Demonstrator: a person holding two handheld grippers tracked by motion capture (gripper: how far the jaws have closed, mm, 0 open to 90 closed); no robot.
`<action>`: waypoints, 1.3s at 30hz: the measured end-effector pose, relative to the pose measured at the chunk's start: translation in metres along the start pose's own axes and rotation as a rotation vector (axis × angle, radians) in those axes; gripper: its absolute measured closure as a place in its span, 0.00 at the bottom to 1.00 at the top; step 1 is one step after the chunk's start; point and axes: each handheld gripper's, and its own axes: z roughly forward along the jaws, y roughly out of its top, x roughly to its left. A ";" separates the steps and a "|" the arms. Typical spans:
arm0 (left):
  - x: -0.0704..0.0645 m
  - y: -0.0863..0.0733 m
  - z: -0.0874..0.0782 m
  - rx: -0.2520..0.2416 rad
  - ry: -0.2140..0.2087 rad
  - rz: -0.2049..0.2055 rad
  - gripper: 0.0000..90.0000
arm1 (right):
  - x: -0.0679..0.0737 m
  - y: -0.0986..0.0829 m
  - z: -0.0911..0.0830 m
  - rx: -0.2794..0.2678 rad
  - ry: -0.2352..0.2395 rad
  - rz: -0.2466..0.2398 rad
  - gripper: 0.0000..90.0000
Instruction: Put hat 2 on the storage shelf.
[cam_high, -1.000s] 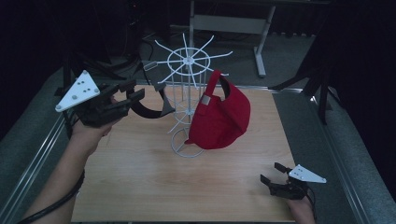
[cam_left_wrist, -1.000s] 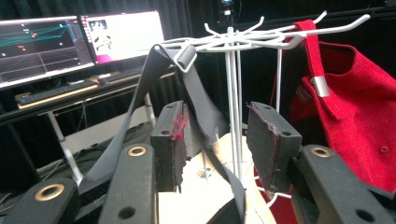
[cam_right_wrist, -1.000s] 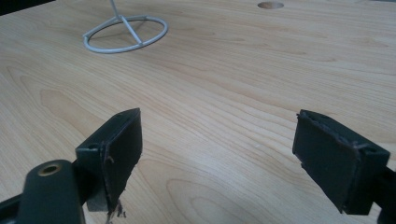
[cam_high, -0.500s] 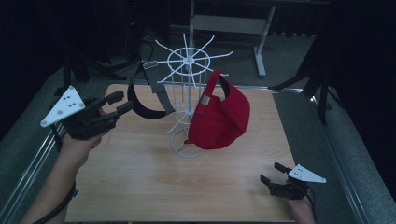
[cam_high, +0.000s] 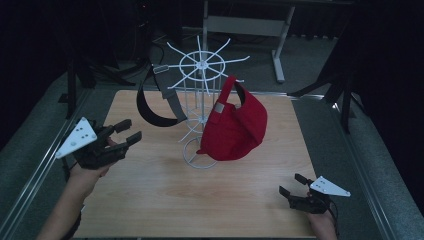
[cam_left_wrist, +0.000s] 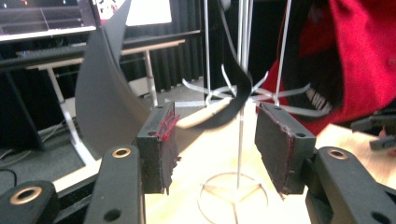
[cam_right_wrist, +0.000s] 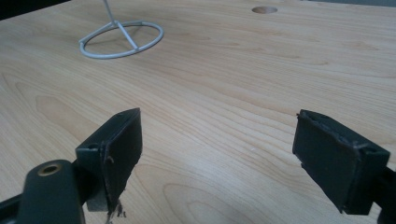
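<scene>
Black cap hangs on the rack; left claw spread nearby, released; right claw spread, idle on the table.

Smooth pale wood bench with wavy grain, thin white metal wire rack, soft red cloth cap, dull black cloth visor, rough matt black pads on the left tongs

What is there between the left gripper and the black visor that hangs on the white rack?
Nothing: in the high view, bare wooden table and open air separate the open left gripper from the black visor on the white rack.
</scene>
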 end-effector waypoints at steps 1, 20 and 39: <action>0.000 -0.006 0.000 0.010 0.004 -0.008 0.53 | 0.000 0.000 0.000 -0.004 -0.004 0.000 0.17; -0.005 -0.114 0.002 0.168 0.079 -0.070 0.50 | -0.002 -0.002 -0.003 -0.013 -0.058 -0.001 0.17; -0.005 -0.156 -0.020 0.226 0.119 -0.184 0.44 | -0.004 -0.003 -0.005 -0.020 -0.120 0.000 0.17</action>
